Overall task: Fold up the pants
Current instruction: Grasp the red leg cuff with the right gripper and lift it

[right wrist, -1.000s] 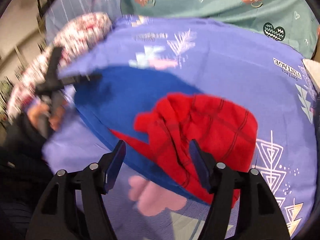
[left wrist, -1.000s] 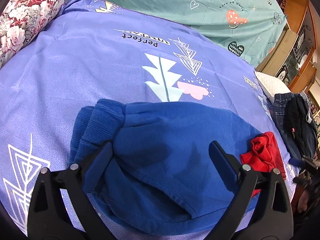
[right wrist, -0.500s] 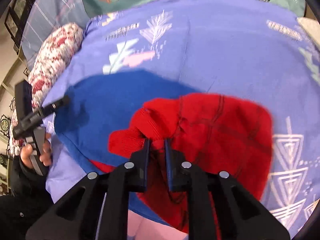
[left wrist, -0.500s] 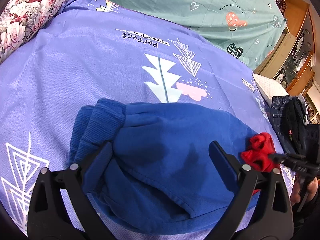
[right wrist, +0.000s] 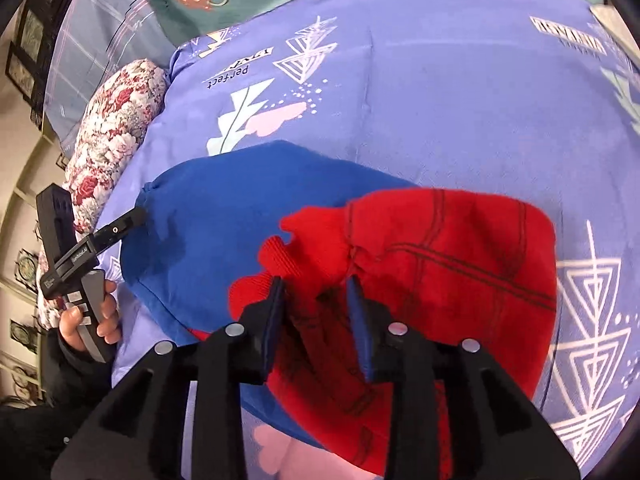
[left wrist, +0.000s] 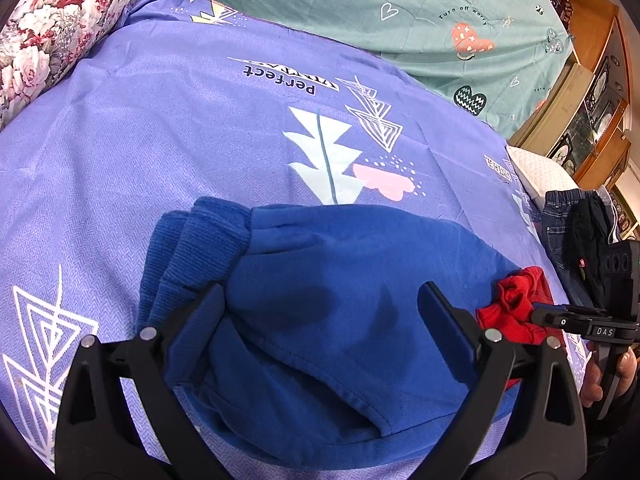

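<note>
Two garments lie on the purple bedspread [left wrist: 160,152]: blue pants [left wrist: 340,300] filling the lower middle of the left wrist view, and a red knit piece [right wrist: 460,280] overlapping their right end in the centre of the right wrist view. The left gripper [left wrist: 320,312] hovers over the pants, its fingers [left wrist: 200,320] wide apart with the blue cloth below them, not pinched. The right gripper [right wrist: 316,296] sits low over the red knit, its fingers [right wrist: 274,308] parting, a bunched fold of red between them but not pressed. A floral pillow [left wrist: 52,28] lies at upper left; dark jeans [left wrist: 568,232] are piled at the right edge.
</note>
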Tool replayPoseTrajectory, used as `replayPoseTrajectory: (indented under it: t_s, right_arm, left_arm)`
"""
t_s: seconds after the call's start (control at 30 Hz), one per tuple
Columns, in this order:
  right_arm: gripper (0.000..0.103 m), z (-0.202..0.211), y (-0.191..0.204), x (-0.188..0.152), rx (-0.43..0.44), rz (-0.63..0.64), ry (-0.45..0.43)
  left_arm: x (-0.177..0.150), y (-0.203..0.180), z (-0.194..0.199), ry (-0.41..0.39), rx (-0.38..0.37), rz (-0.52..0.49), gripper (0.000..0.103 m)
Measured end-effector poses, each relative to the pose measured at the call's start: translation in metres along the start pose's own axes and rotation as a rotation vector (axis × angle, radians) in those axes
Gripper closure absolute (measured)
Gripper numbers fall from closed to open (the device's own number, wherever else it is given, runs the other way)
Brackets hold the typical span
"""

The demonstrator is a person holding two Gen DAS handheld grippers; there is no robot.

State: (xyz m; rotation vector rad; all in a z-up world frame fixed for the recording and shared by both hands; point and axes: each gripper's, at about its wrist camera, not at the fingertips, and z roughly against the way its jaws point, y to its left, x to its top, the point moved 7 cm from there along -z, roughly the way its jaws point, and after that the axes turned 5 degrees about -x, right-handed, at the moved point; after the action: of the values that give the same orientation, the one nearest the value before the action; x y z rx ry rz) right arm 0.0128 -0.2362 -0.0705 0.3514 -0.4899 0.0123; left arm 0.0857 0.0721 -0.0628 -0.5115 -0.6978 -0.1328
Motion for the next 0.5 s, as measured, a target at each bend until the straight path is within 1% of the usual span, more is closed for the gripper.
replayPoseTrajectory:
  t_s: [0.07,0.1,0.17,0.23,0.27,0.3,0.43,0.5]
  right_arm:
    - [0.069,-0.005,0.005,0.002,-0.035,0.029,0.012]
    - [0.069,-0.009,0.004,0.002,-0.071,0.042,0.021]
    - [0.07,-0.016,-0.001,0.003,-0.116,0.038,0.035]
    - [0.074,-0.018,-0.003,0.003,-0.125,0.04,0.03]
    - [0.08,-0.016,-0.002,0.003,-0.124,0.045,0.017]
    - [0.093,-0.01,0.0,0.005,-0.117,0.05,-0.008]
    - [0.093,0.036,0.008,0.02,-0.067,0.054,-0.136]
    - [0.093,0.06,0.021,0.025,-0.039,0.083,-0.171]
  left_arm:
    - [0.0,0.0,0.0,0.0,0.001,-0.002,0.005]
    - [0.0,0.0,0.0,0.0,0.0,-0.001,0.005]
    - [0.0,0.001,0.0,-0.001,-0.002,0.003,0.005]
    - [0.001,0.001,0.0,-0.001,-0.003,0.004,0.005]
    - [0.001,0.001,0.0,-0.002,-0.003,0.004,0.005]
    - [0.001,0.001,0.0,-0.002,-0.004,0.005,0.005]
    - [0.0,0.001,0.0,-0.002,-0.007,0.006,0.005]
    - [0.0,0.001,0.0,-0.002,-0.007,0.006,0.005]
